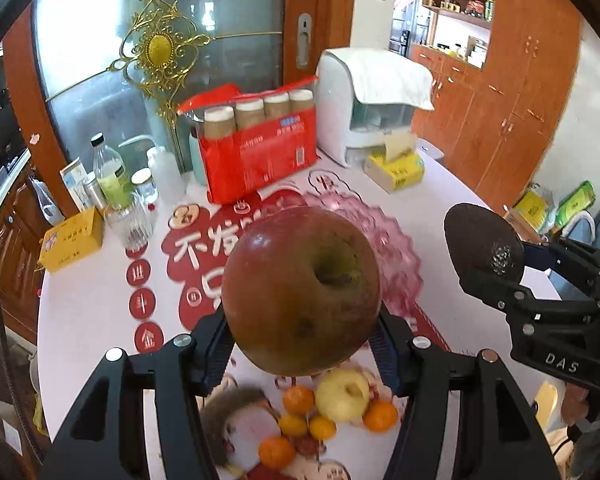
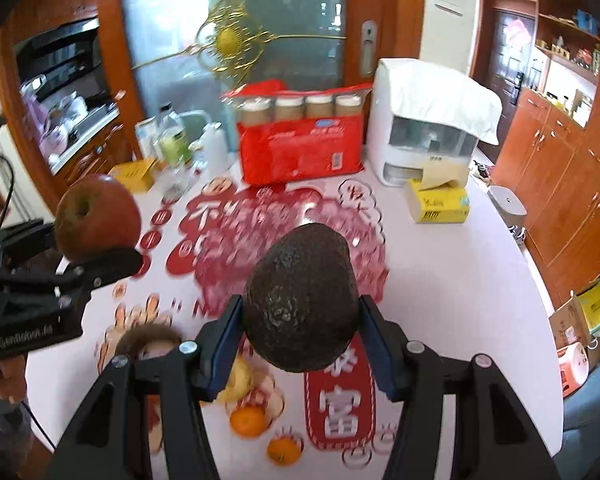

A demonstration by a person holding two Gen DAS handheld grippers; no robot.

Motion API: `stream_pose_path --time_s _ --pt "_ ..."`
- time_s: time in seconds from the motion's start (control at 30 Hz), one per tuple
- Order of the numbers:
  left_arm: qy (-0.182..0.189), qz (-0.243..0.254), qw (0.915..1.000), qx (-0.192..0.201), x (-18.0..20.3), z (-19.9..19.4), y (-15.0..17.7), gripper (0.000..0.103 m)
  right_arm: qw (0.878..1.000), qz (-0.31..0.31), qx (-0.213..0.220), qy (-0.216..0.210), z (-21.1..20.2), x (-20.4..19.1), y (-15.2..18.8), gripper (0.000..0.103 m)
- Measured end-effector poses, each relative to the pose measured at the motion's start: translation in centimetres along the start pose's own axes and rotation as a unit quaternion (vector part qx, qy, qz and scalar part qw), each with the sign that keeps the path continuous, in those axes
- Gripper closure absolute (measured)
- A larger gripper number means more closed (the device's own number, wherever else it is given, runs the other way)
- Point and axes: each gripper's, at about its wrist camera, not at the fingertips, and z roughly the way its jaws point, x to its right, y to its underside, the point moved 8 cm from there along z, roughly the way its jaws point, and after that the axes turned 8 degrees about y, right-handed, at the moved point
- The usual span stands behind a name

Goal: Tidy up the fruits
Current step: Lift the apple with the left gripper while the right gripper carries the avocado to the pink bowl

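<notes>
My left gripper (image 1: 302, 354) is shut on a red apple (image 1: 301, 290) and holds it above the table; the apple also shows in the right wrist view (image 2: 98, 216). My right gripper (image 2: 300, 344) is shut on a dark avocado (image 2: 302, 300), which also shows at the right of the left wrist view (image 1: 484, 242). A pink glass bowl (image 1: 396, 248) sits on the table behind the apple. Below lie a yellow apple (image 1: 342, 396), several oranges (image 1: 298, 400) and a brown kiwi (image 1: 228, 412).
At the table's back stand a red pack of jars (image 1: 260, 140), a white appliance (image 1: 364, 108), a yellow tissue box (image 1: 396, 168), bottles (image 1: 108, 172), a glass (image 1: 130, 220) and a yellow box (image 1: 72, 240). Wooden cabinets (image 1: 512, 92) stand to the right.
</notes>
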Motion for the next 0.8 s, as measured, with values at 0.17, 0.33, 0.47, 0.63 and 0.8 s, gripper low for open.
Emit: stream_pose_path --time_s 0.17,0.33,0.47,0.63,0.8 --pt "0.004 -0.027 0.9996 -0.006 -1.0 3.8 -2.0 0.044 0.999 0.036 -0.026 0.005 4.3 1.0 -1.8 0.046" --pt "-0.012 -0.038 0.9988 -0.030 -2.0 9.3 -1.3 0.044 0.998 0.026 -0.059 -0.001 9.2 0.9 -0.5 0.046" --pt "-0.028 -0.050 0.9965 -0.061 -2.8 13.7 0.4 0.044 0.996 0.000 -0.088 -0.021 13.7 -0.1 1.2 0.046" --pt "-0.037 -0.052 0.9936 -0.093 -3.3 18.4 2.0 0.044 0.993 -0.030 -0.107 -0.036 17.8 -0.9 3.0 0.046" --pt "-0.042 -0.052 0.9907 -0.118 -3.0 21.8 3.2 0.044 0.991 -0.059 -0.115 -0.039 20.6 -1.1 3.9 0.046"
